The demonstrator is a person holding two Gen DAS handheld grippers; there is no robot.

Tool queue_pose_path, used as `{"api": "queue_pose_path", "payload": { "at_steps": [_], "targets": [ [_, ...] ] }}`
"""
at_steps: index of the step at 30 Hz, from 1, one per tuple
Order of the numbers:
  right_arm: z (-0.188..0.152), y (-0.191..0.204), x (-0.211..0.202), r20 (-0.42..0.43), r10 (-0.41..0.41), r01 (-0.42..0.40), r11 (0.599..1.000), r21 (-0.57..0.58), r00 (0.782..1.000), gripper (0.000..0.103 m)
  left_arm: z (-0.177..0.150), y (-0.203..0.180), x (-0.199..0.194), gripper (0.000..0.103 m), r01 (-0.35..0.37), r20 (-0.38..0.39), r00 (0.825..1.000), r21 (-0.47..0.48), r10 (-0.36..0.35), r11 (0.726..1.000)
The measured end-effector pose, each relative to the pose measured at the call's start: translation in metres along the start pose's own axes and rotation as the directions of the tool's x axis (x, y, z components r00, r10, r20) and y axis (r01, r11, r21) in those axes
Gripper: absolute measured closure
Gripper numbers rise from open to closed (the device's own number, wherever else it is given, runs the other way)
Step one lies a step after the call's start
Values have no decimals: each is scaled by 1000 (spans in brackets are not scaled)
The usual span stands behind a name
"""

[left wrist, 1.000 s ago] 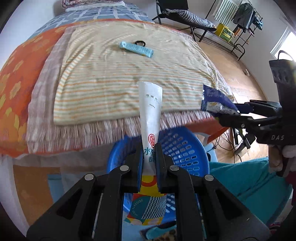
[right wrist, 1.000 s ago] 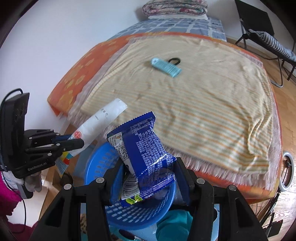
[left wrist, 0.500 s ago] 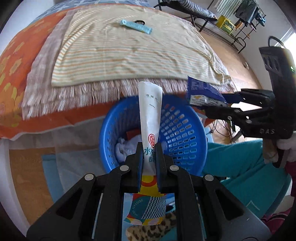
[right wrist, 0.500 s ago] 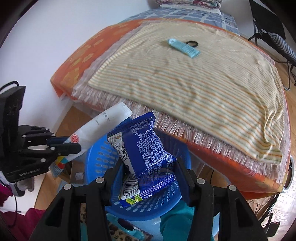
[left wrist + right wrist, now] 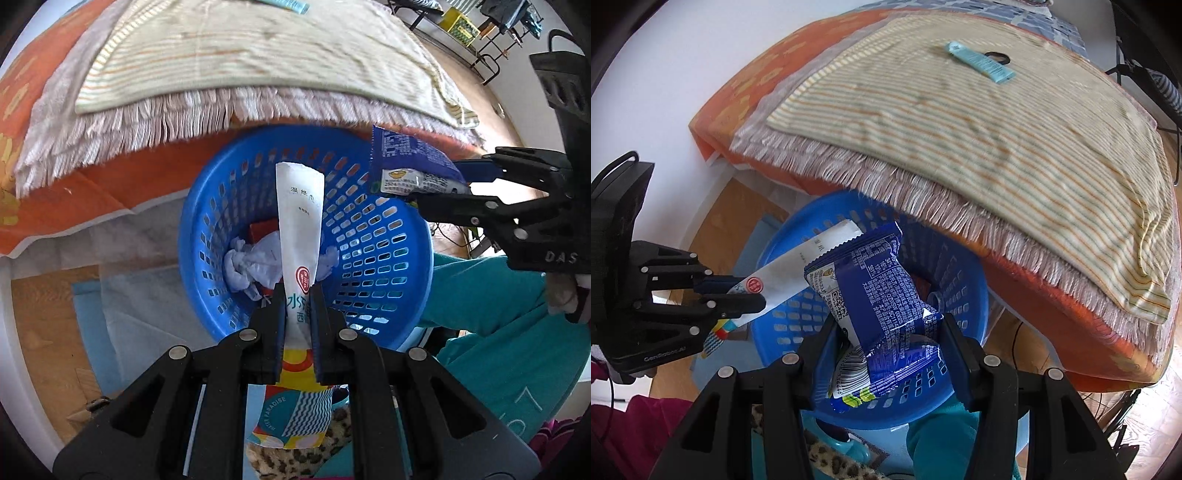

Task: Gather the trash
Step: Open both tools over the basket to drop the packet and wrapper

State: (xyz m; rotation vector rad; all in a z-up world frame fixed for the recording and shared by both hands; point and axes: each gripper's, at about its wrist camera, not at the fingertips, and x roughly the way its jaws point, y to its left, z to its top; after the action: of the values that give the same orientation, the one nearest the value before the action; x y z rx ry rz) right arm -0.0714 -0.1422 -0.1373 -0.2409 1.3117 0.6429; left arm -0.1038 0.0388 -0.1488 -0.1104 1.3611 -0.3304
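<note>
Both grippers now lower, over blue basket point(image 5: 391, 258). Left gripper point(image 5: 298, 314) pinching one white wet-wipe packet point(image 5: 300, 221); right gripper point(image 5: 886, 350) pinching one blue snack wrapper point(image 5: 882, 295). One teal packet point(image 5: 982, 62) on striped blanket point(image 5: 997, 122); crumpled tissue point(image 5: 255, 266) in basket.

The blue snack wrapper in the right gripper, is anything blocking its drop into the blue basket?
Nothing visible blocks it. The blue snack wrapper hangs over the open blue basket, clamped in the right gripper. The white wet-wipe packet, in the left gripper, is beside it, not beneath. Only crumpled tissue lies at the bottom.
</note>
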Motion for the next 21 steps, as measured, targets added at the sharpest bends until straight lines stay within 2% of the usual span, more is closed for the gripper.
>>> {"api": "queue_pose_path", "payload": {
  "at_steps": [7,11,13,15,17,21],
  "targets": [
    [2,1,5,-16,5,-5,1000,-2,1000,47,2,0,11,93,-9,-20,1000,-10,9,1000],
    [3,2,7,-22,8,-8,1000,3,1000,42,3,-3,16,93,-12,-30,999,-3,11,1000],
    [4,1,7,-19,8,-8,1000,6,1000,42,4,-3,17,86,-15,-32,999,-4,15,1000],
    [5,-1,7,-16,8,-8,1000,13,1000,42,5,-3,18,70,-19,-32,999,-10,19,1000],
    [6,-4,6,-13,6,-6,1000,22,1000,38,6,-2,18,57,-24,-25,999,-16,24,1000],
    [7,-8,4,-3,-8,8,999,37,1000,33,8,-1,17,54,-30,-17,999,-19,30,999]
  ]
}}
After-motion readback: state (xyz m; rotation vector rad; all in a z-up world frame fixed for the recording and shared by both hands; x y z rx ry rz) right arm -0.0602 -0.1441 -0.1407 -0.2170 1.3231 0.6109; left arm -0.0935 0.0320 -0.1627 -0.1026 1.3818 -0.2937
